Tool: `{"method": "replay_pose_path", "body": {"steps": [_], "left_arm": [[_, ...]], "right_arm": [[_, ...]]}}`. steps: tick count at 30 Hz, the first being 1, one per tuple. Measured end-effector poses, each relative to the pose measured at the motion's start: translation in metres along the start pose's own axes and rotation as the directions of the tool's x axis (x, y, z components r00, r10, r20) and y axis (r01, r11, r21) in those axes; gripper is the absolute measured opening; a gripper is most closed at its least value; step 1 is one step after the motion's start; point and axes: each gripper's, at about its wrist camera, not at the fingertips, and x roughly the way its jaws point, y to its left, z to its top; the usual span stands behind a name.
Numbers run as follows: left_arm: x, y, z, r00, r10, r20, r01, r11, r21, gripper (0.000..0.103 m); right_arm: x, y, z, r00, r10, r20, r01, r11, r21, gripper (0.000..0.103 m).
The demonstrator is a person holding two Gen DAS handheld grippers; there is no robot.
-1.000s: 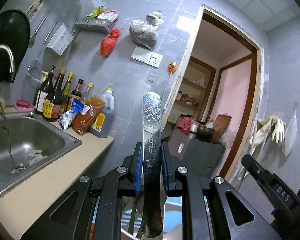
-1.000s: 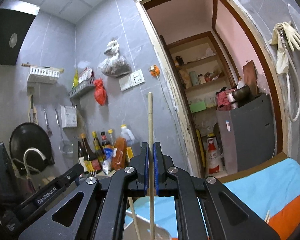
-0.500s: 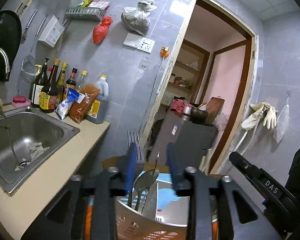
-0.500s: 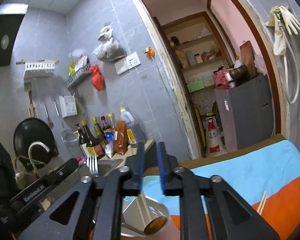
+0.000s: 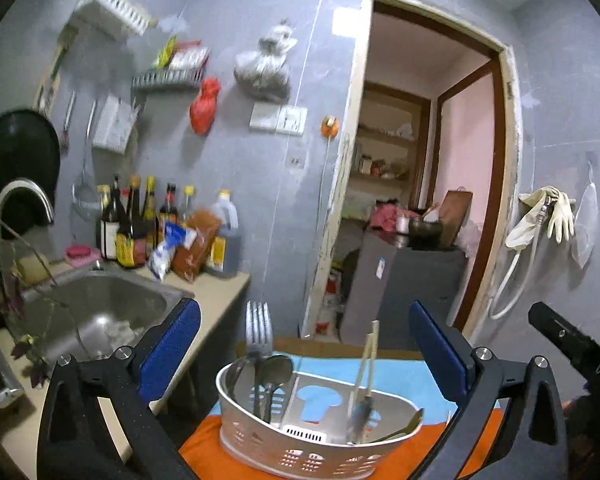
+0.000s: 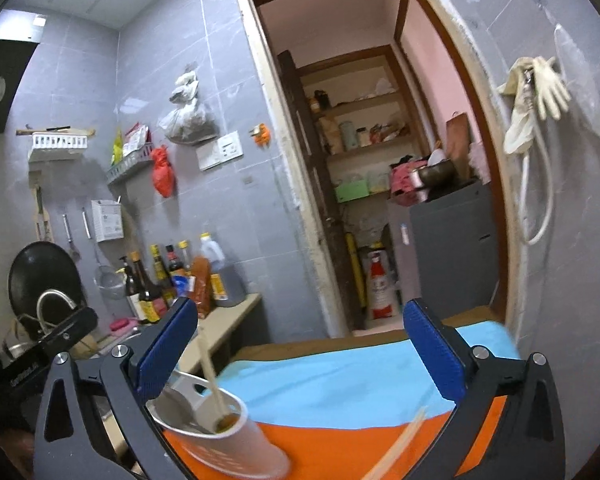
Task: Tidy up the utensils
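Note:
A white slotted utensil caddy (image 5: 300, 456) stands on a blue and orange cloth (image 6: 340, 376). In it stand a fork (image 5: 259, 328), a spoon (image 5: 276, 368) and wooden chopsticks (image 5: 366, 360). My left gripper (image 5: 302, 344) hangs above and behind the caddy, its jaws opening wide with nothing between the pads. My right gripper (image 6: 300, 348) is to the right of the caddy (image 6: 244, 448), its jaws also opening and empty. One chopstick (image 6: 210, 372) leans in the caddy by the right gripper's left finger. Loose chopsticks (image 6: 400, 448) lie blurred on the cloth at the lower right.
A steel sink (image 5: 100, 308) with a faucet (image 5: 20, 200) sits left of the table, and sauce bottles (image 5: 140, 220) line the counter's back. A doorway (image 5: 420, 160) with a grey cabinet (image 5: 412, 280) lies ahead. Rubber gloves (image 5: 548, 216) hang on the right wall.
The left gripper let go of the metal utensil and the right let go of the chopstick, both now in the caddy. Both grippers opened wide, rose and drew back.

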Motion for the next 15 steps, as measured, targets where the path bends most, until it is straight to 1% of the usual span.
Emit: {"method": "replay_pose_path", "body": {"steps": [2,4,8,11,13,15], "left_arm": [[-0.008,-0.013,-0.005,0.999,0.012,0.032,-0.013,1.0,0.029,0.102],[-0.016,-0.026,-0.012,0.998,0.024,0.051,-0.026,0.999,0.046,0.102],[-0.026,-0.043,-0.027,0.998,0.035,0.048,-0.037,0.998,0.043,0.102],[-0.029,-0.057,-0.044,0.999,0.04,-0.002,-0.04,0.998,0.058,0.101],[-0.028,-0.066,-0.06,0.997,0.043,-0.062,-0.038,0.997,0.071,0.101],[-0.023,-0.073,-0.075,0.991,0.045,-0.126,-0.035,0.996,0.077,0.101]], "right_arm": [[-0.012,-0.012,0.0,1.0,-0.021,0.021,0.022,0.999,-0.023,0.103],[-0.017,-0.022,0.0,0.999,-0.037,0.02,0.038,0.999,-0.037,0.103],[-0.028,-0.052,-0.004,0.998,-0.057,-0.016,0.056,0.998,-0.031,0.103],[-0.031,-0.075,-0.012,0.997,-0.057,-0.056,0.056,0.998,-0.022,0.103],[-0.031,-0.088,-0.019,0.994,-0.059,-0.092,0.056,0.998,-0.026,0.103],[-0.029,-0.1,-0.027,0.989,-0.059,-0.135,0.056,0.998,-0.026,0.103]]}}
